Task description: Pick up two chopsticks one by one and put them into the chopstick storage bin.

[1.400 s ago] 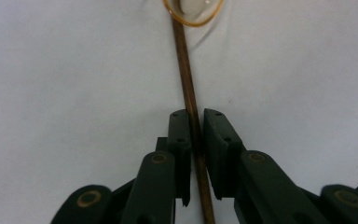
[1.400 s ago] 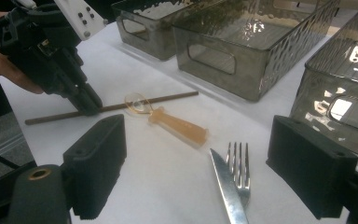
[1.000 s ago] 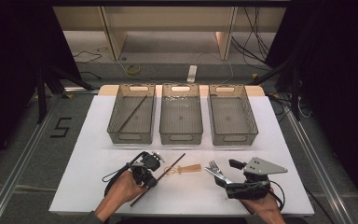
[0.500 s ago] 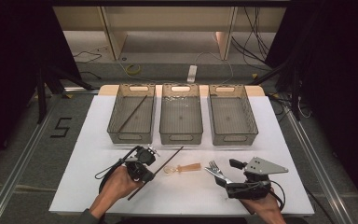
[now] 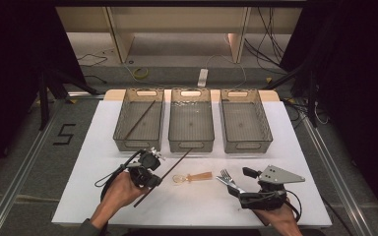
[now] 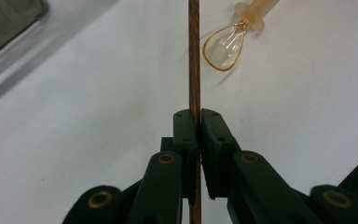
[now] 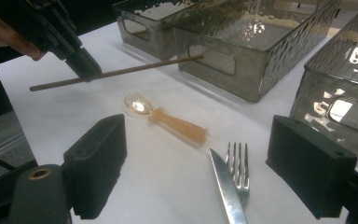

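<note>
Wooden, thin and stiff, the long brown chopstick (image 6: 194, 56) is clamped near its lower third between the left gripper (image 6: 199, 122) pads, held above the table, likely light but prone to pivoting, while the right gripper (image 7: 193, 154) rests wide open.

Three bins (image 5: 191, 142) stand side by side along the far half of the table (image 5: 93, 147), walling it off. In front lies open white surface, broken mid-table by a spoon (image 5: 193, 177), fork (image 5: 228, 177) and knife (image 5: 226, 184) (the last two touching). The table's left edge strip is bare.
</note>
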